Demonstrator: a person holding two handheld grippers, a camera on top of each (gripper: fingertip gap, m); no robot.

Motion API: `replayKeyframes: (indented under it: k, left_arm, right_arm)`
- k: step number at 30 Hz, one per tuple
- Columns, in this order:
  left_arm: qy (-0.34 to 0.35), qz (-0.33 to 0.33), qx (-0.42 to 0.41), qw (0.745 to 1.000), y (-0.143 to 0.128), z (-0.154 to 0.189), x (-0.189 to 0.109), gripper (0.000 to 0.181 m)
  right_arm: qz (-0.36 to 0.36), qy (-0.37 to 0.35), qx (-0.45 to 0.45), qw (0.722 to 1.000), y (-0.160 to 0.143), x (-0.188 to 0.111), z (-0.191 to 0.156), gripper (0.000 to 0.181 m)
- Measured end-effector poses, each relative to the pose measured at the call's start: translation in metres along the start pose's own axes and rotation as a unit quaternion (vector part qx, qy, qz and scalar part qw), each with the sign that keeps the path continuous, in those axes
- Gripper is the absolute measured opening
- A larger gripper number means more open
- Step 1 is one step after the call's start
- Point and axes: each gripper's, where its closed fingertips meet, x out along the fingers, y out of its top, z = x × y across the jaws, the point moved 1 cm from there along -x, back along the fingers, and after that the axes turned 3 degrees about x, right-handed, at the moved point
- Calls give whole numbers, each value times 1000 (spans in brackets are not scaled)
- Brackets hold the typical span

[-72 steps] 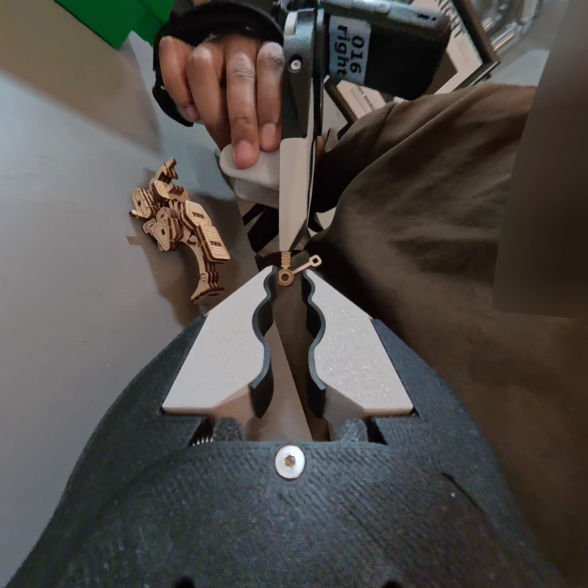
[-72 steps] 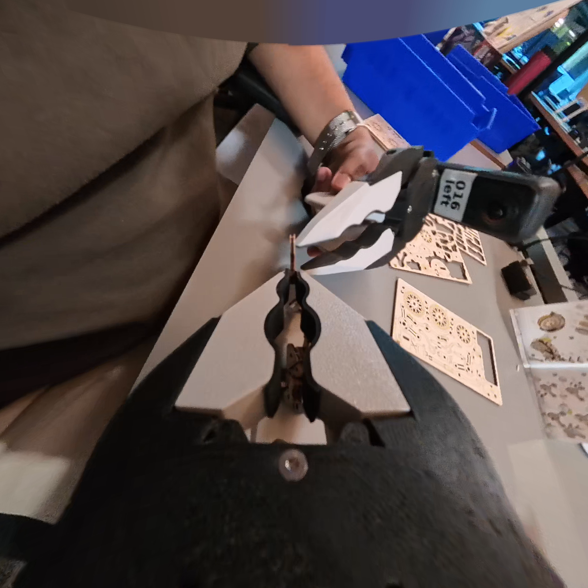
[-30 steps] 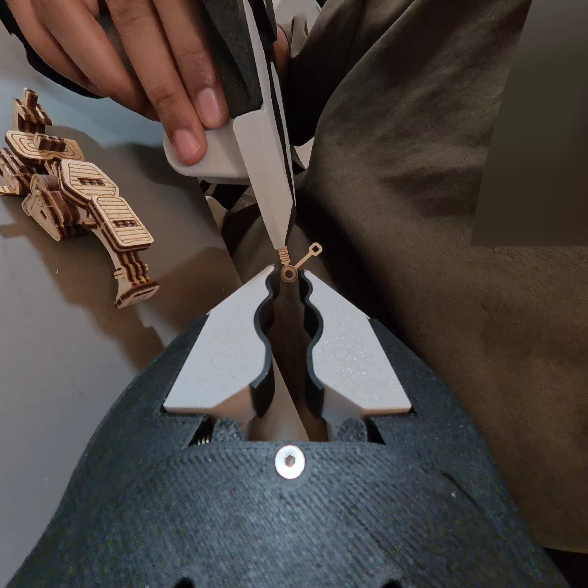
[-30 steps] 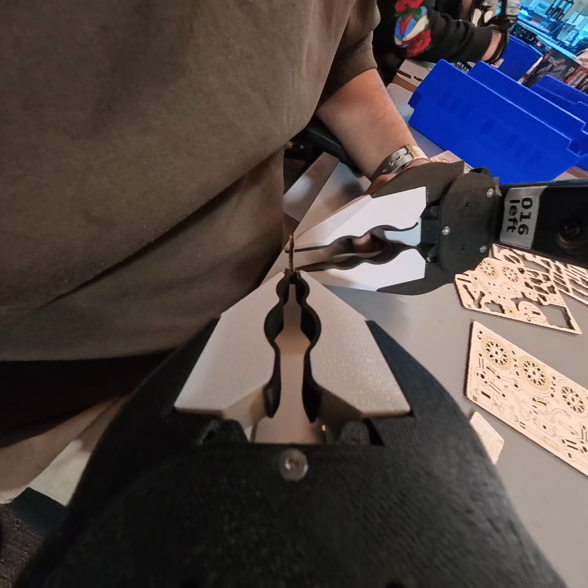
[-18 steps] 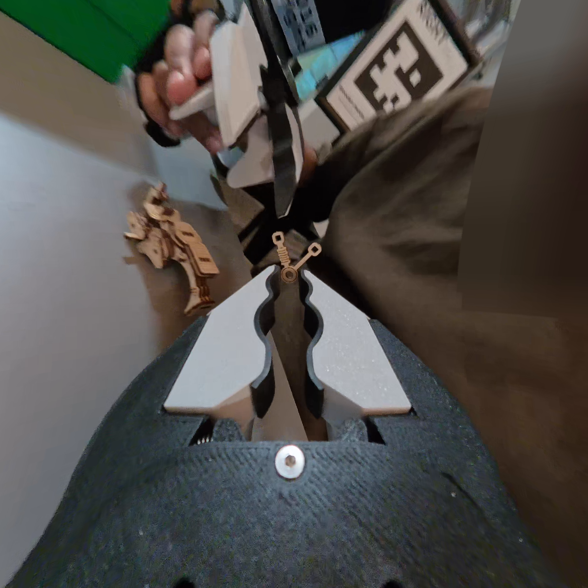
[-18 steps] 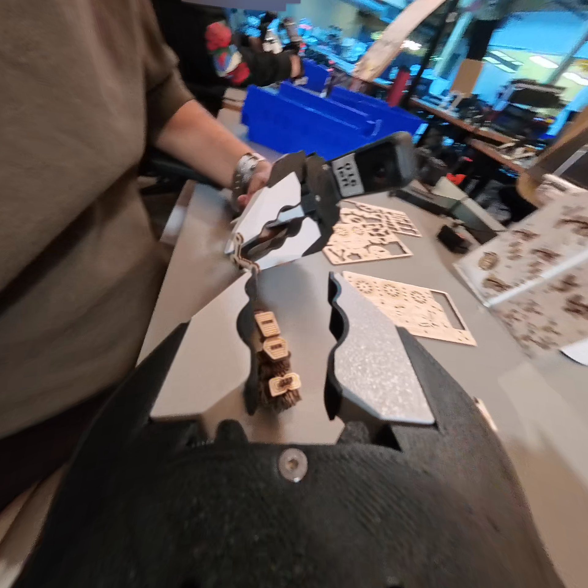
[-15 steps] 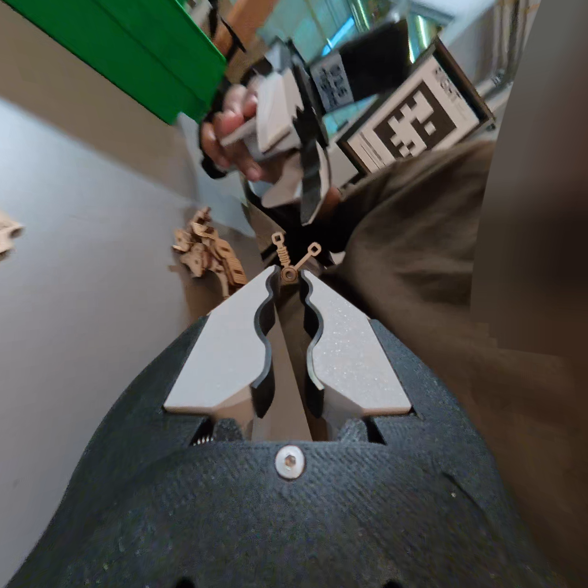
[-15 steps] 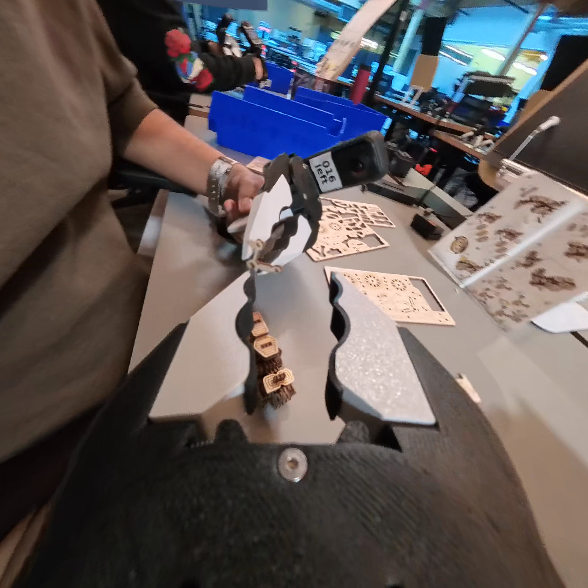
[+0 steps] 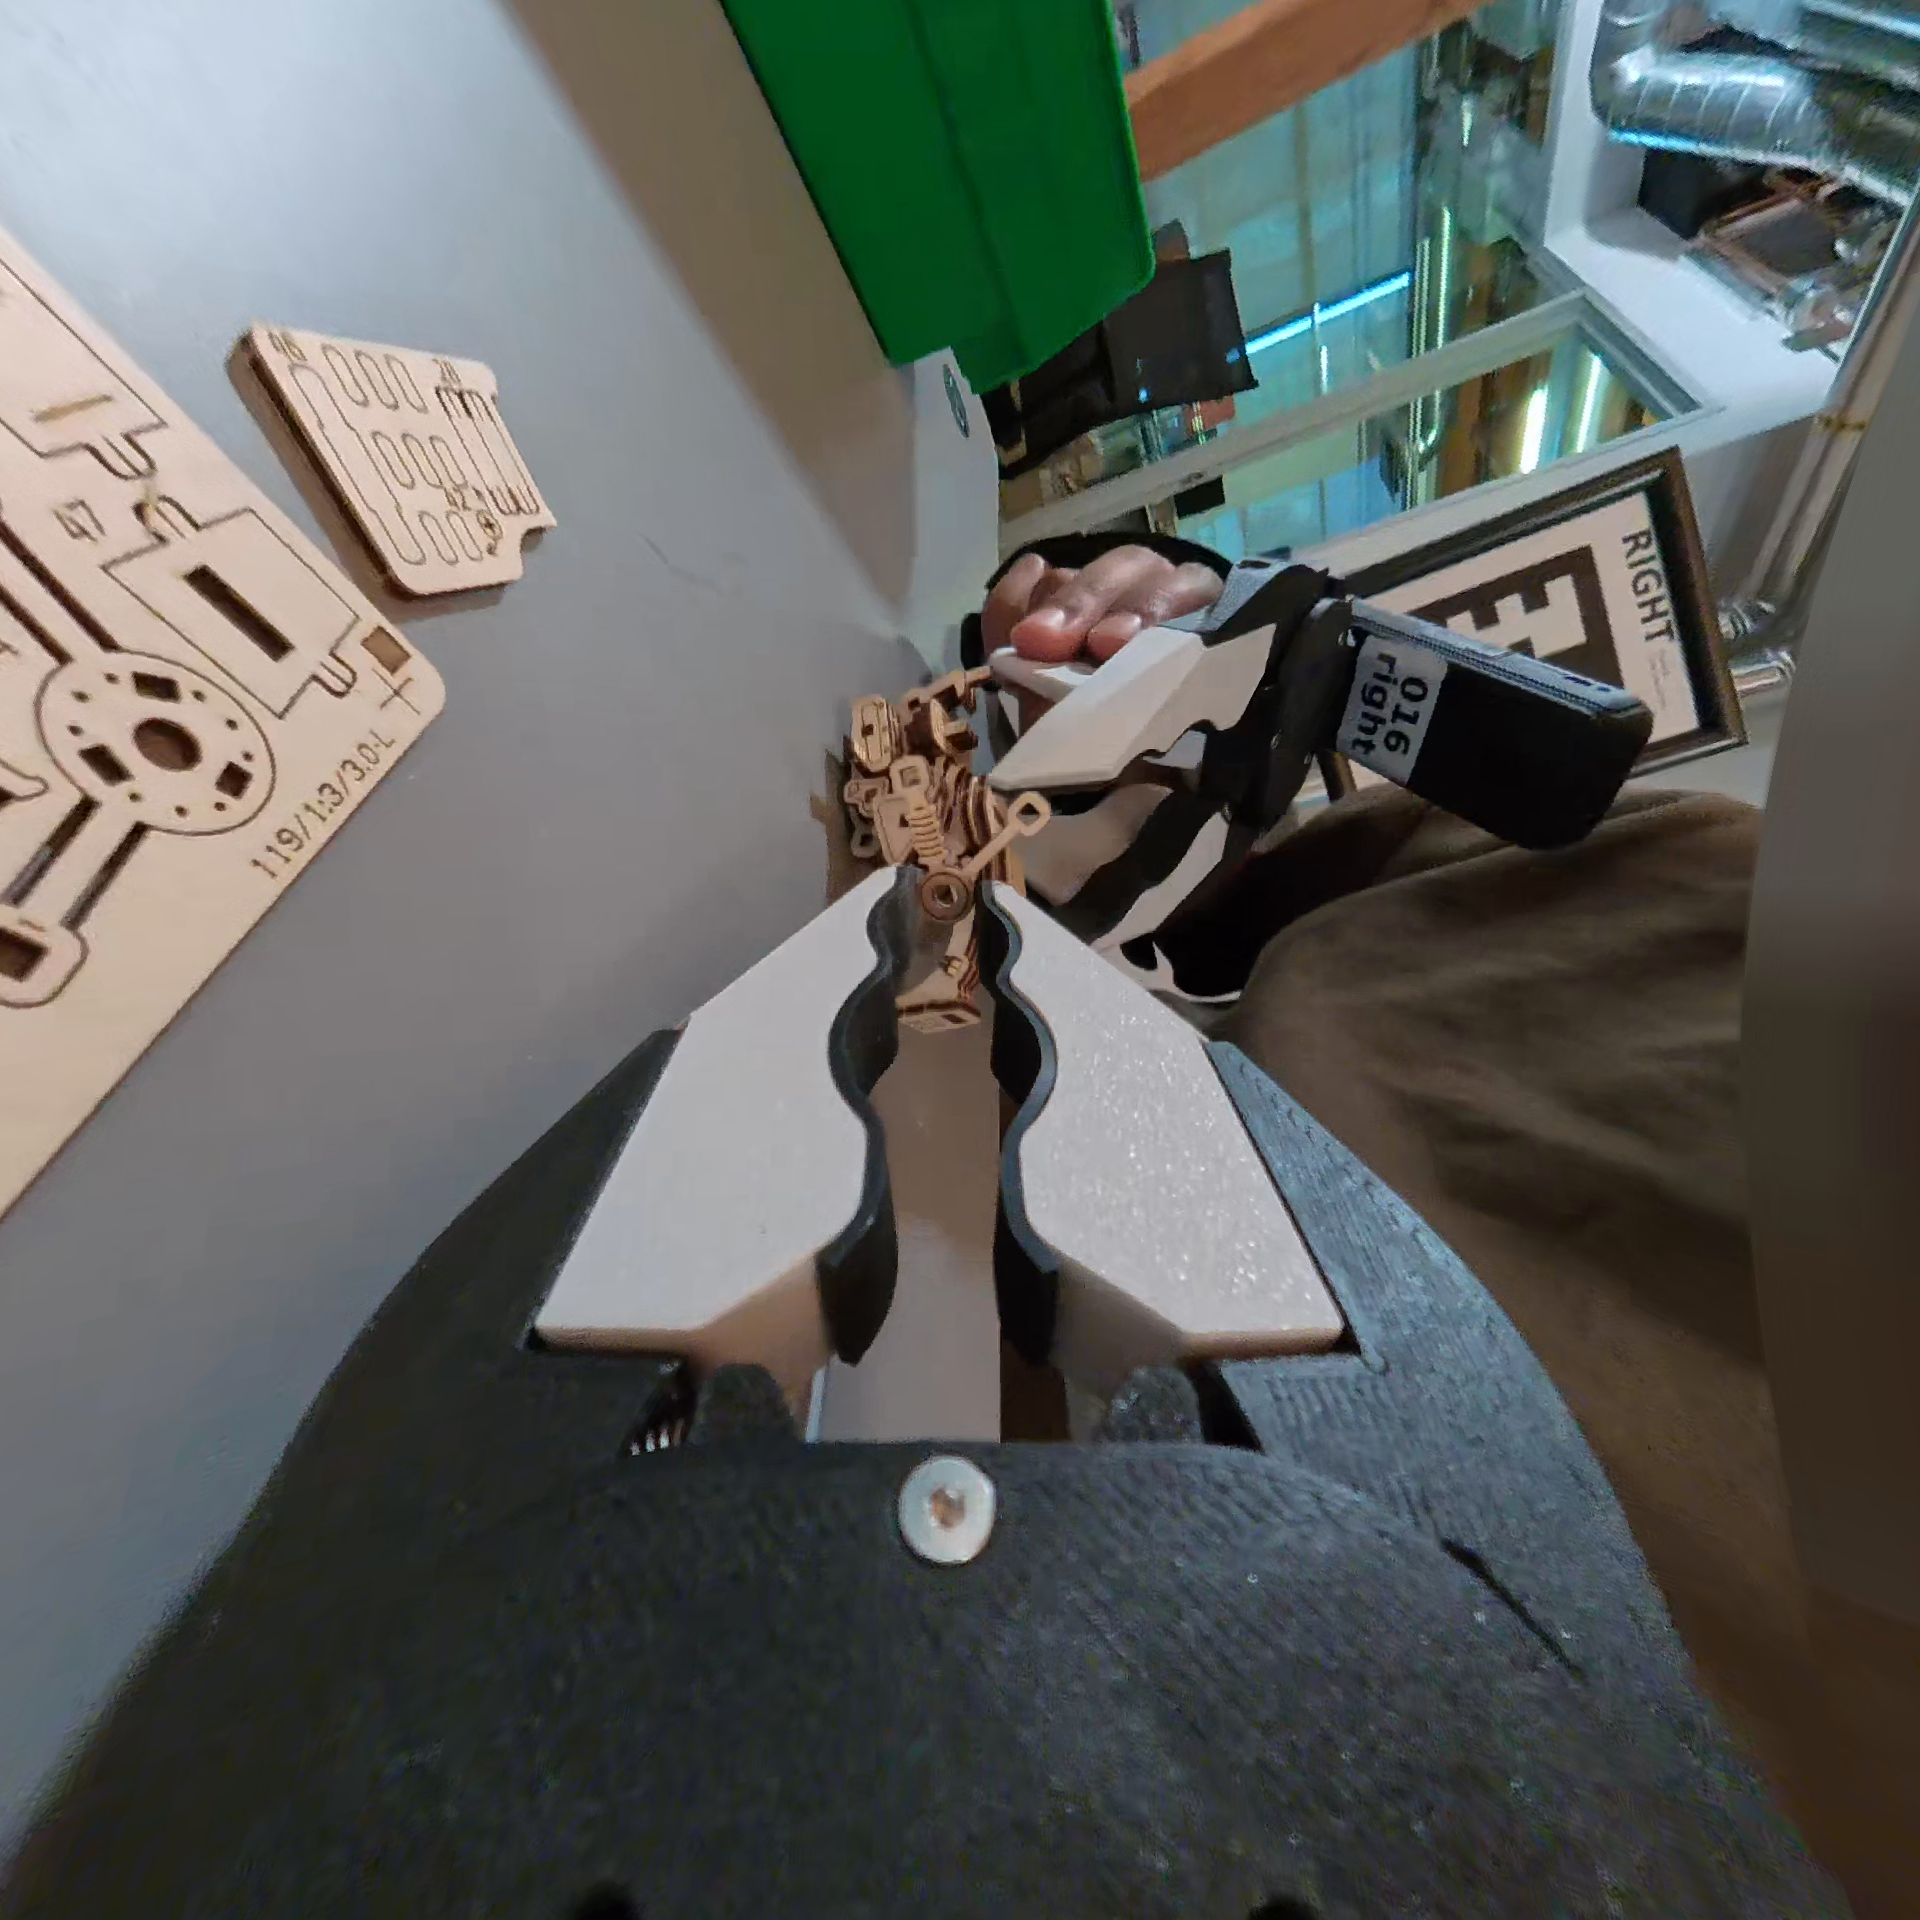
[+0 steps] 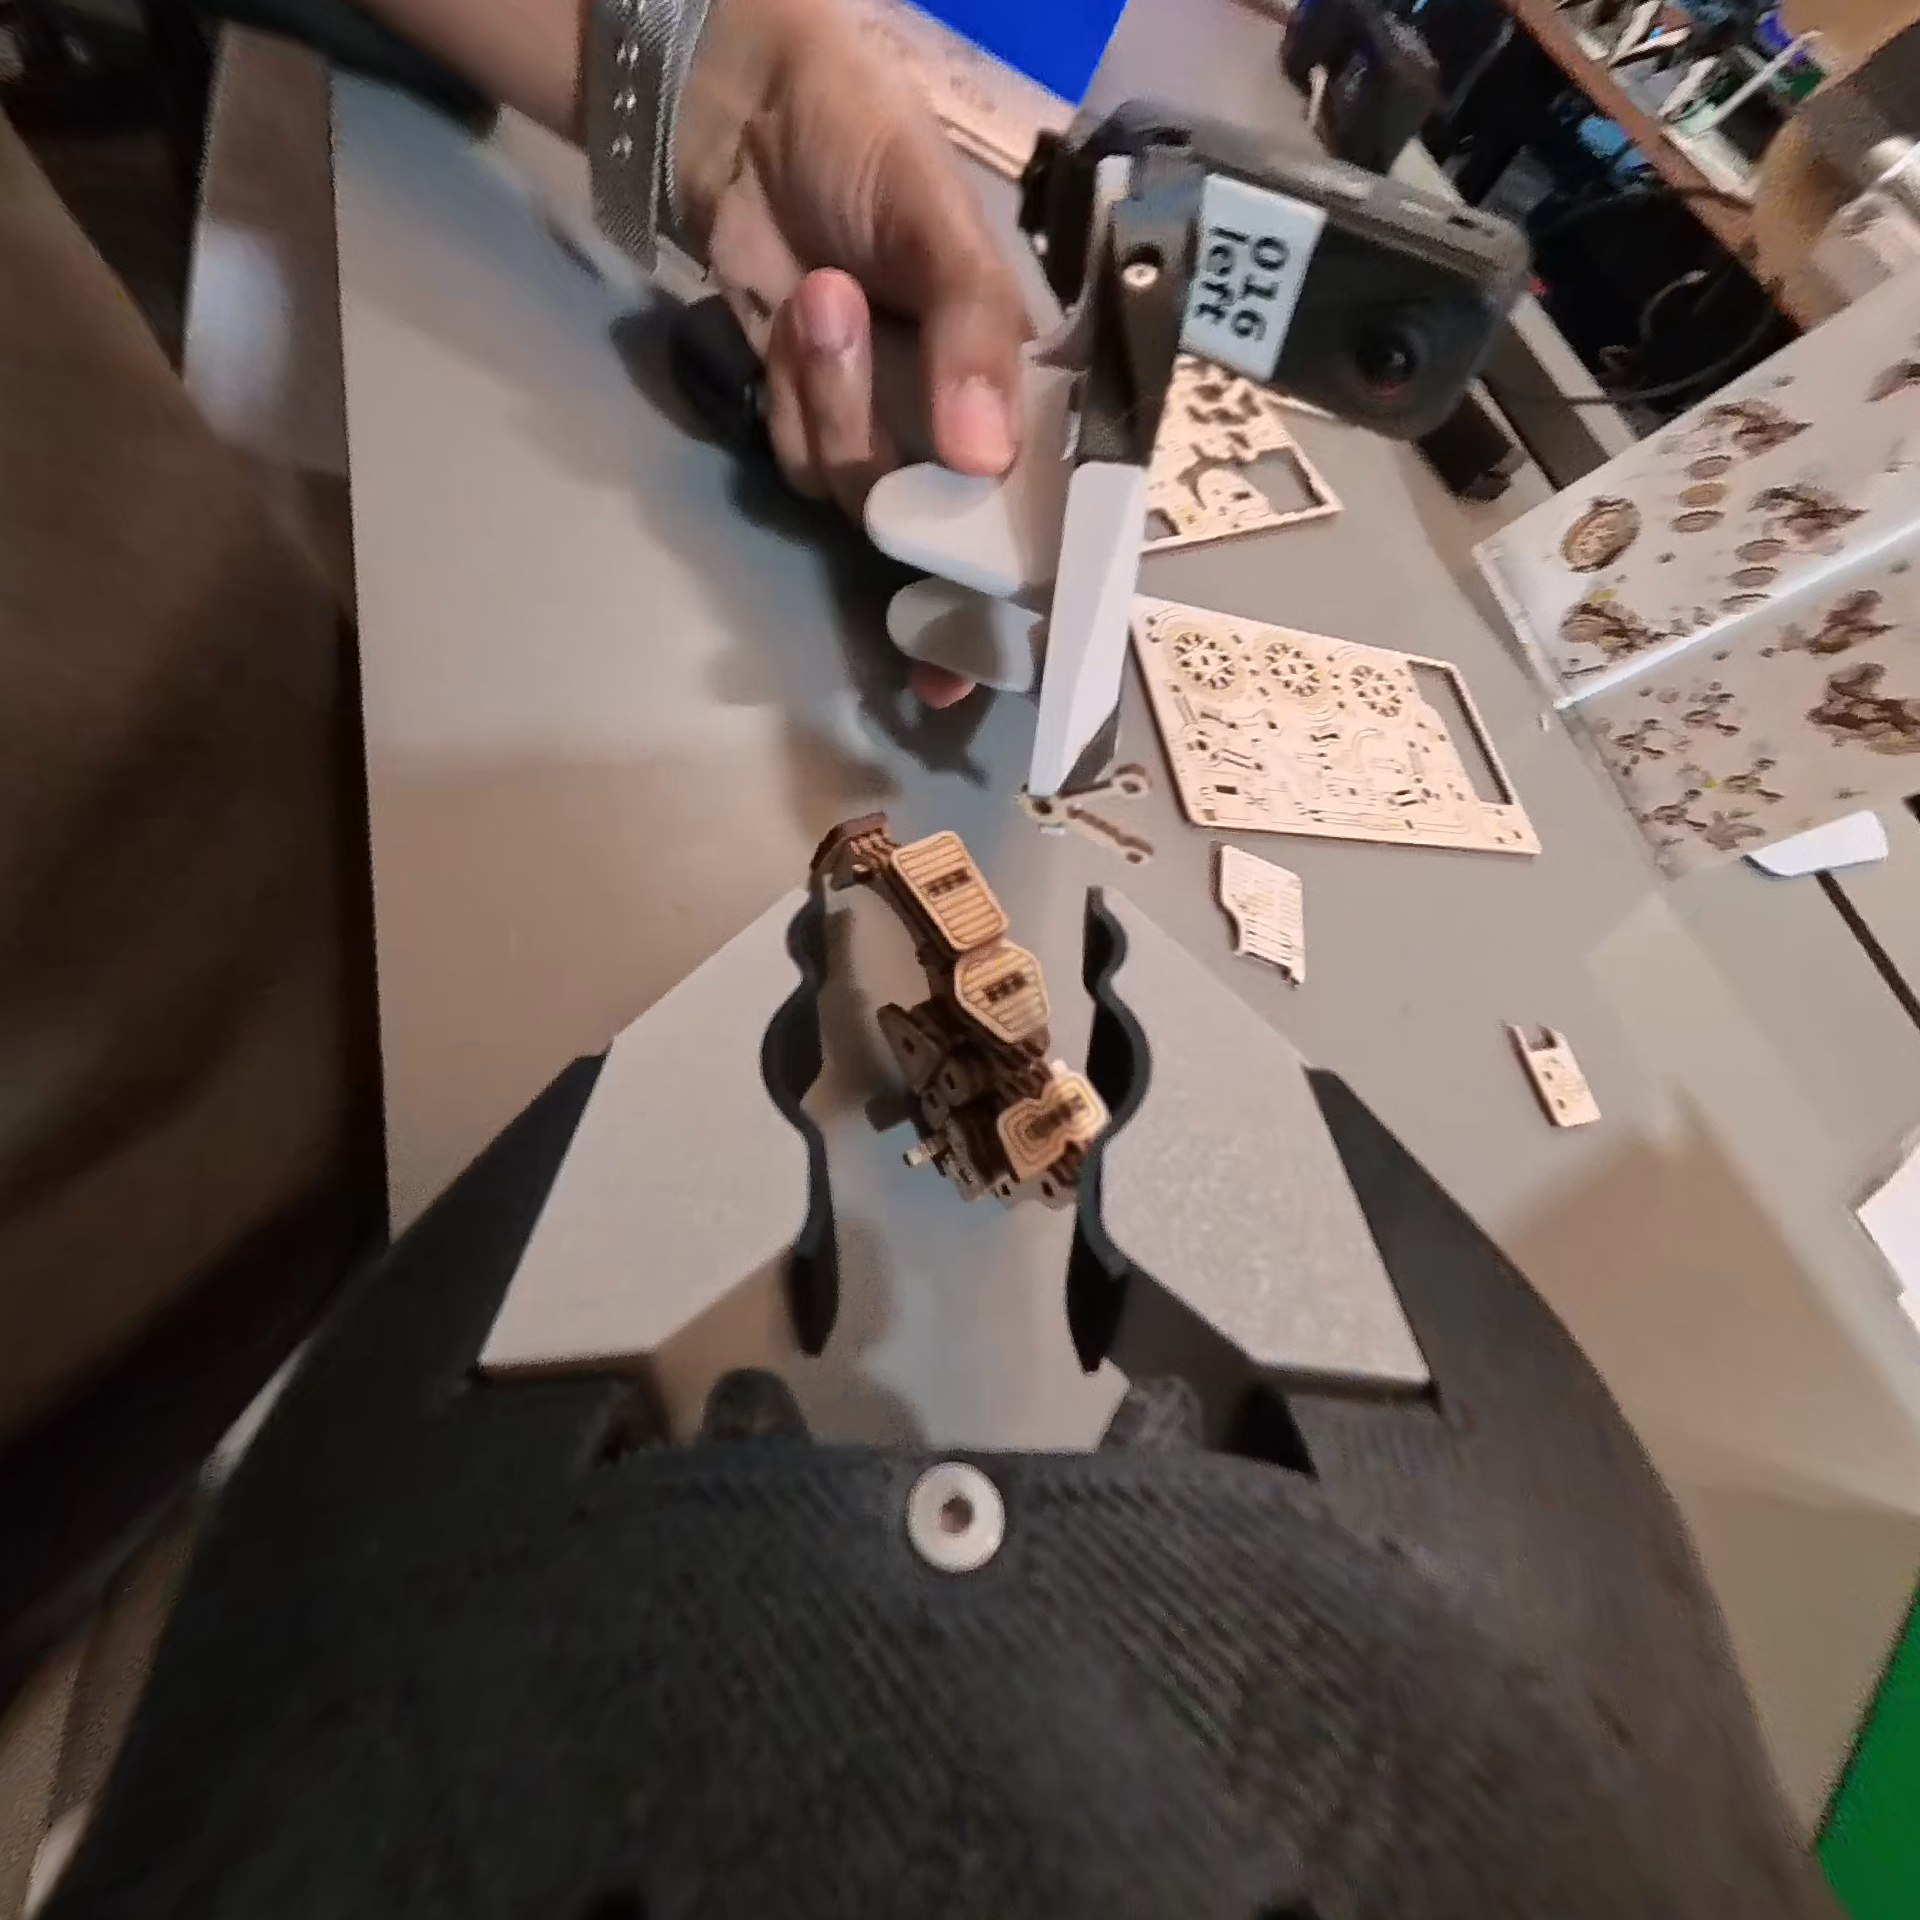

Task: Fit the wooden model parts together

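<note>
My left gripper (image 9: 940, 888) is shut on a small V-shaped wooden part (image 9: 948, 891), a ring with two thin arms. It holds the part just in front of the assembled wooden model (image 9: 909, 753), which lies on the grey table (image 9: 520, 831). My right gripper (image 10: 958, 914) is open, its jaws on either side of the model (image 10: 977, 1029), which lies near the right-hand finger. In the right wrist view, the left gripper (image 10: 1051, 798) comes down from above with the small part (image 10: 1091, 816) at its tip, just beyond the model's far end.
Laser-cut wooden sheets (image 10: 1340, 727) (image 10: 1226, 457) and small loose pieces (image 10: 1262, 909) (image 10: 1553, 1075) lie to the right. A white printed box (image 10: 1714, 623) stands far right. More sheets (image 9: 156, 675) (image 9: 390, 457) show on the left. The person's torso (image 10: 156, 623) borders the table edge. Both grippers' tips are close together, under 4 cm apart.
My right gripper has let go of the small part, opened, and come down around the model. My left gripper has swung round with the part towards the model.
</note>
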Motion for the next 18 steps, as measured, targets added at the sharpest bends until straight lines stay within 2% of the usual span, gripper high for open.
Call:
replayKeyframes:
  k: [6,11,18]
  left_arm:
    - [-18,-38,-18,999,-7,1,6,9]
    - [-60,-77,-44,994,-14,7,9,9]
    - [-37,-91,-26,995,-19,4,12,9]
  right_arm:
    - [3,27,17,999,2,9,1,49]
    - [5,43,24,999,1,8,2,46]
    - [-8,56,-4,998,-4,6,-4,45]
